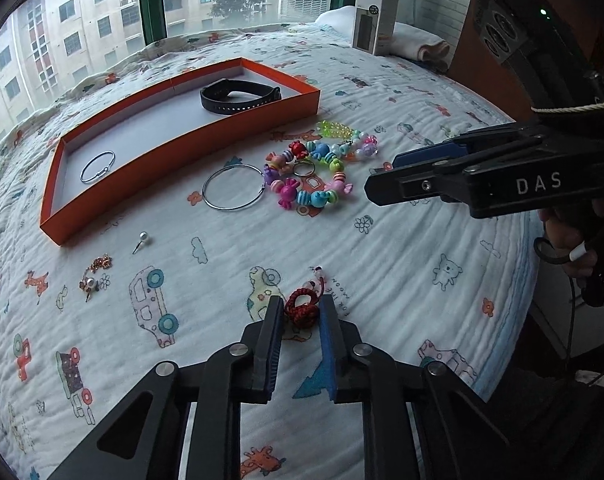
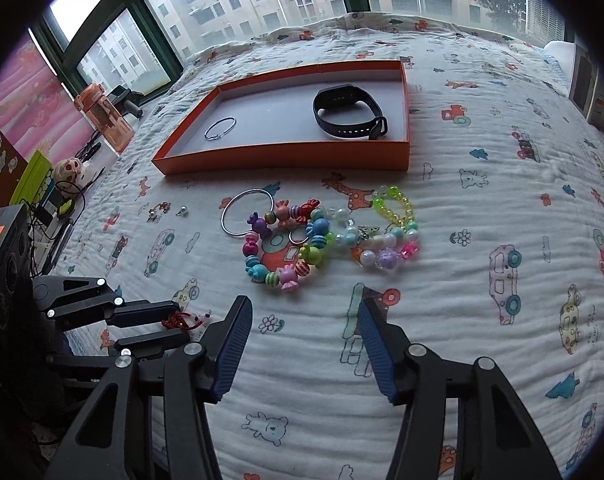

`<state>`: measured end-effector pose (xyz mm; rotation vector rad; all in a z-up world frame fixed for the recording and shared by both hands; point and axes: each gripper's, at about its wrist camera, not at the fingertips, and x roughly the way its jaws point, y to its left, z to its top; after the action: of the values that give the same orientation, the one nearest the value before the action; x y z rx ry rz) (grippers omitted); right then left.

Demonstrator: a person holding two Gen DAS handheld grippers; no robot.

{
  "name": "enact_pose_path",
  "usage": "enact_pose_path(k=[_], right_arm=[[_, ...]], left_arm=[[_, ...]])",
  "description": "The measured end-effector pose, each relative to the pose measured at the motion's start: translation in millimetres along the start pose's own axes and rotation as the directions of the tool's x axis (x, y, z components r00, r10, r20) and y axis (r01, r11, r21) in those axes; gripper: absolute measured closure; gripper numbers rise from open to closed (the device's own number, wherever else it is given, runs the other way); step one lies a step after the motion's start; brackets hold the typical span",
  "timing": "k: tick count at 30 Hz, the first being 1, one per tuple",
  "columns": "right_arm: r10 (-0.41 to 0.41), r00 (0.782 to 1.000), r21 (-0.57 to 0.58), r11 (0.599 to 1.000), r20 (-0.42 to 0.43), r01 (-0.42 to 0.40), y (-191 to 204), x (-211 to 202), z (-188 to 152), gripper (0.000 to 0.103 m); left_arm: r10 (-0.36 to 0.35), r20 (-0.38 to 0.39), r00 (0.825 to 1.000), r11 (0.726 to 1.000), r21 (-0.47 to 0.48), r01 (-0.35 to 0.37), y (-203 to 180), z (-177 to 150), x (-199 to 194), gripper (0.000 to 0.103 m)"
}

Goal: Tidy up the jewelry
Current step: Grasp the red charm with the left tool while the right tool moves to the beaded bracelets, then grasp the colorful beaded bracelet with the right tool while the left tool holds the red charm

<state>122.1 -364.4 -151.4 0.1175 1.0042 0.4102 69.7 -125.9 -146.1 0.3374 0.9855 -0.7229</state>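
Low in the left wrist view, the left gripper (image 1: 302, 312) pinches a red woven bracelet (image 1: 298, 308) on the bed (image 1: 422, 240). The right gripper (image 2: 304, 320) hangs with fingers spread over bare quilt, below the candy-bead bracelets (image 2: 286, 244); the orange tray (image 2: 286, 158) lies in the upper middle.

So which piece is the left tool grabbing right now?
Start at the orange tray on the bed, then come toward the near edge, past the candy-bead bracelet. The left gripper's jaws pinch a small red braided cord ring, the only knotted thread piece among metal and beads.
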Motion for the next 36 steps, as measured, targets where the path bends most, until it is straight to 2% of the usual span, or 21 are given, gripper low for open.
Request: enact_pose_path(k=[2, 4, 6, 11, 17, 21, 29, 33, 36], right_arm=[[0.001, 1.000, 0.004, 1.000, 0.002, -0.001, 0, 3, 3, 0.052], [0.004, 1.000, 0.004, 1.000, 0.006, -0.004, 0, 5, 7, 0.062], [0.010, 1.000, 0.007, 1.000, 0.010, -0.010, 1, 7, 12, 0.064], [0.019, 1.000, 0.017, 1.000, 0.011, -0.019, 1, 15, 21, 0.065], [0.026, 0.999, 0.069, 0.997, 0.030, -0.028, -4, 12, 17, 0.068], [0.058, 0.997, 0.069, 0.996, 0.056, -0.061, -1, 9, 17, 0.070], [0.095, 0.994, 0.056, 0.994, 0.049, -0.098, 9, 24, 24, 0.070], [0.079, 0.995, 0.071, 0.994, 0.067, -0.084, 7, 16, 22, 0.070], [0.010, 0.999, 0.084, 0.996, 0.053, -0.014, 3, 14, 19, 0.070]], left_arm=[[0.002, 0.004, 1.000, 1.000, -0.011, -0.002, 1, 0, 0, 0.087], [0.005, 0.009, 1.000, 1.000, -0.026, -0.005, 4, 0, -1, 0.087], [0.003, 0.012, 1.000, 0.999, -0.045, -0.003, 7, 0, -1, 0.087], [0.003, 0.015, 1.000, 0.997, -0.072, -0.002, 14, -1, -4, 0.087], [0.010, 0.013, 1.000, 0.996, -0.089, -0.009, 19, -1, -5, 0.087], [0.010, 0.011, 1.000, 0.996, -0.094, -0.009, 20, -2, -5, 0.087], [0.013, 0.008, 1.000, 0.995, -0.099, -0.012, 20, -2, -4, 0.087], [0.013, 0.007, 1.000, 0.995, -0.099, -0.012, 20, -2, -4, 0.087], [0.012, 0.009, 1.000, 0.995, -0.099, -0.011, 19, -2, -5, 0.087]])
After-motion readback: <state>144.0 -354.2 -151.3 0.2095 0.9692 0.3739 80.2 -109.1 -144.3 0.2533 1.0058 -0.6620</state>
